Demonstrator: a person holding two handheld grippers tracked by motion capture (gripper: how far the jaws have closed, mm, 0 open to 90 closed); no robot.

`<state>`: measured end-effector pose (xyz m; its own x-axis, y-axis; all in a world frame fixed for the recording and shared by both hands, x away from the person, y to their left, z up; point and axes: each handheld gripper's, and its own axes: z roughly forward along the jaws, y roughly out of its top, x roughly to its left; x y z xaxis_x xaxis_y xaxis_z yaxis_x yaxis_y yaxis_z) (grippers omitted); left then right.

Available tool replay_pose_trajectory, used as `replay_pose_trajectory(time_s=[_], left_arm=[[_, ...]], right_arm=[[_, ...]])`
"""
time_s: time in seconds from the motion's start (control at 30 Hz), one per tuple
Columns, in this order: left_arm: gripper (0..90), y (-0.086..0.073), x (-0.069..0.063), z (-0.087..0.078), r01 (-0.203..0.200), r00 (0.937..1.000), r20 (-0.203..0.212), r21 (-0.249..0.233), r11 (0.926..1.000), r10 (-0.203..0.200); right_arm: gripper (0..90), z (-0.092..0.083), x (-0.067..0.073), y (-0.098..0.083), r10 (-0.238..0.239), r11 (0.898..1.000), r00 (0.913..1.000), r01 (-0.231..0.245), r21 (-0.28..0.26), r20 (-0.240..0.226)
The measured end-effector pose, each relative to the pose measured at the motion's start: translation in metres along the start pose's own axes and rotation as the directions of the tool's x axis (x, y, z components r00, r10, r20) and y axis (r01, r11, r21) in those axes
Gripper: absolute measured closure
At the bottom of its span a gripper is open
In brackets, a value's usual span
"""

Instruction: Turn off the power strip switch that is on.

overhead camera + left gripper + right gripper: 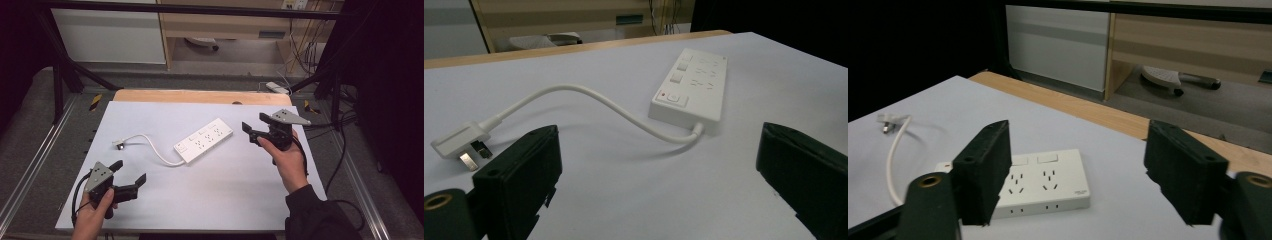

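Right hand-held gripper (256, 125) released near power strip (203, 140), left hand-held gripper (131, 172) released

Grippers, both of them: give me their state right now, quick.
Left gripper: open, nothing between its jaws, low over the white table.
Right gripper: open, empty, just right of the power strip, not touching it.

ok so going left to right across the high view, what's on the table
left hand-held gripper → plug → white cable → power strip → right hand-held gripper
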<state>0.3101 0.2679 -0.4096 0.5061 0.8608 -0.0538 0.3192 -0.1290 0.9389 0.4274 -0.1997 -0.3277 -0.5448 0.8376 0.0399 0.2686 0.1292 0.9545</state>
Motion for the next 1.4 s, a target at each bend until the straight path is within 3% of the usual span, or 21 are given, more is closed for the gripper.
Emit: replay_pose_trajectory(time_s=[0.03, 0.17, 0.27, 0.7, 1.4], left_arm=[[4.6, 0.0, 0.0, 0.0, 0.003, 1.0, -0.001, -0.002, 1.0, -0.003], [4.6, 0.0, 0.0, 0.0, 0.006, 1.0, 0.001, -0.004, 1.0, -0.006], [4.7, 0.0, 0.0, 0.0, 0.001, 1.0, 0.0, 0.0, 1.0, -0.001], [4.8, 0.0, 0.001, 0.0, 0.008, 1.0, 0.003, 0.0, 1.0, -0.008], [4.8, 0.0, 0.001, 0.0, 0.005, 1.0, -0.002, -0.003, 1.0, -0.005]], right_arm=[[35.7, 0.004, -0.001, 0.003, -0.003, 1.0, 0.9999, 0.003, 0.002, 0.013], [43.8, 0.008, -0.003, 0.005, -0.017, 1.0, 0.9994, 0.017, -0.002, 0.029], [56.6, 0.014, -0.005, 0.007, -0.025, 0.999, 0.9987, 0.026, -0.021, 0.045], [86.5, 0.037, -0.015, 0.012, -0.024, 0.997, 0.9986, 0.027, -0.071, 0.047], [90.0, 0.072, -0.017, 0.014, -0.015, 0.999, 0.9991, 0.017, -0.043, 0.041]])
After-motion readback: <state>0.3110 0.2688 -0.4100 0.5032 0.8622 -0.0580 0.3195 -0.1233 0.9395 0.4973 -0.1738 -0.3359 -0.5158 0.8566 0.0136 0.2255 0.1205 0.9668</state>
